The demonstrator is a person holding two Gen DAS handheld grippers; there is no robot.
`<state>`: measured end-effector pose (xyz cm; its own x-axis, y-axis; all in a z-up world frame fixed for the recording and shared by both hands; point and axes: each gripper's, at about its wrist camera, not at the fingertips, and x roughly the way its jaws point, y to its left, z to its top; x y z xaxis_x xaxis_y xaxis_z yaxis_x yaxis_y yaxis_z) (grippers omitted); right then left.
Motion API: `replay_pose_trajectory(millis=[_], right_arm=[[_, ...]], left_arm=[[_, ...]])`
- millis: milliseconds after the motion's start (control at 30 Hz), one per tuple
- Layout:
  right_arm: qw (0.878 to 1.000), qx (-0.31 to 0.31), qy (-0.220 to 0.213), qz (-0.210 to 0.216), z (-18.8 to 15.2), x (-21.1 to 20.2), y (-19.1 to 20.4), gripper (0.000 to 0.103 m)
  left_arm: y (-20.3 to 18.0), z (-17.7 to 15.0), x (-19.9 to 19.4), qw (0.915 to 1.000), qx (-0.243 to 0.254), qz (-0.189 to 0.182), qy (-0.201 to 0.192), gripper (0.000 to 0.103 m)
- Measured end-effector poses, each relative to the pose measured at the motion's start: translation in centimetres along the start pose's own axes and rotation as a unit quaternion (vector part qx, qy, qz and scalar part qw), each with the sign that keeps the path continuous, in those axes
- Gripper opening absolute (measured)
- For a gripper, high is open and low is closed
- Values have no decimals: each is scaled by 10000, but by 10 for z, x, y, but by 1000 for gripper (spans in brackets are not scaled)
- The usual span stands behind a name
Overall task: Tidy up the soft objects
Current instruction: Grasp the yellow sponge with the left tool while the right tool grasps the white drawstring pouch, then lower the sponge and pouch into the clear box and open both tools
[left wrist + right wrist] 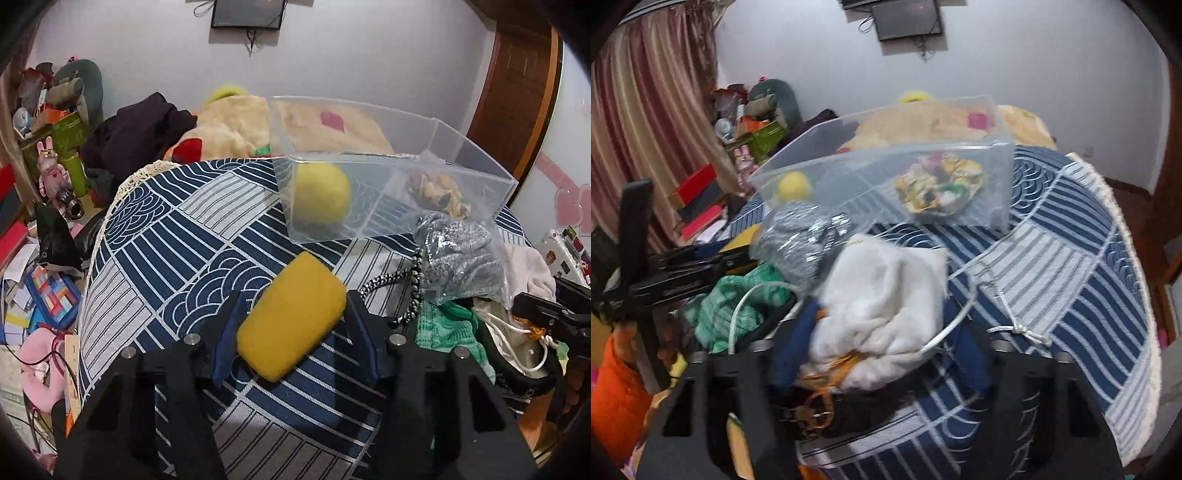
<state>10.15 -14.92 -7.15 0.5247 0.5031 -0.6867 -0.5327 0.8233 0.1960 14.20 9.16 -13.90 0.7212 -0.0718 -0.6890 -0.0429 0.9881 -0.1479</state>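
- bench [155, 236] under a blue-and-white patterned cloth carries everything
- clear plastic bin [472, 162] sits at the far side of the bench; yellow ball [323, 194] in one compartment, multicoloured bundle [441, 194] in the next
- grey knit item [461, 258] in a clear bag lies against the bin's near wall, green knit [443, 325] just nearer than it
- white cloth pouch [882, 306] near side of the bin, between the fingers of the right hand-held gripper [875, 354]; jaws apart, contact unclear from blur
- yellow sponge [291, 321] near side of the bin, tilted, clamped in the left hand-held gripper [293, 325]
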Motion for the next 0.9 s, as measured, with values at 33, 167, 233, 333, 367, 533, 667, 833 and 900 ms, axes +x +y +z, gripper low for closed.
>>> replay_pose_trajectory(millis=[33,167,233,333,367,533,667,833,900], right_arm=[[10000,-49,-45,-39,-1,-2,1,49],[9998,-80,-150,-51,0,-10,6,40],[9997,-38,-218,-71,1,-16,4,38],[9990,-14,-383,-248,2,-28,-1,38],[9985,-4,-454,-308,3,-33,-3,37],[9959,40,-782,-443,10,-55,-9,36],[9933,-19,-1028,-525,22,-67,-4,36],[9896,-106,-1329,-542,40,-77,0,36],[9879,-147,-1453,-530,48,-79,3,36]], left_arm=[[0,0,-2,10000,19,-2,-17,51],[-3,-1,-9,9999,113,-32,-87,48],[-4,-1,-15,9998,129,-36,-152,47],[-5,1,-27,9995,125,-69,-292,47],[-6,1,-31,9993,131,-78,-342,46],[-10,11,-47,9983,195,-110,-545,46],[-15,21,-60,9969,223,-114,-746,46],[-25,37,-76,9936,331,-94,-1075,46],[-29,44,-80,9922,348,-114,-1192,46]])
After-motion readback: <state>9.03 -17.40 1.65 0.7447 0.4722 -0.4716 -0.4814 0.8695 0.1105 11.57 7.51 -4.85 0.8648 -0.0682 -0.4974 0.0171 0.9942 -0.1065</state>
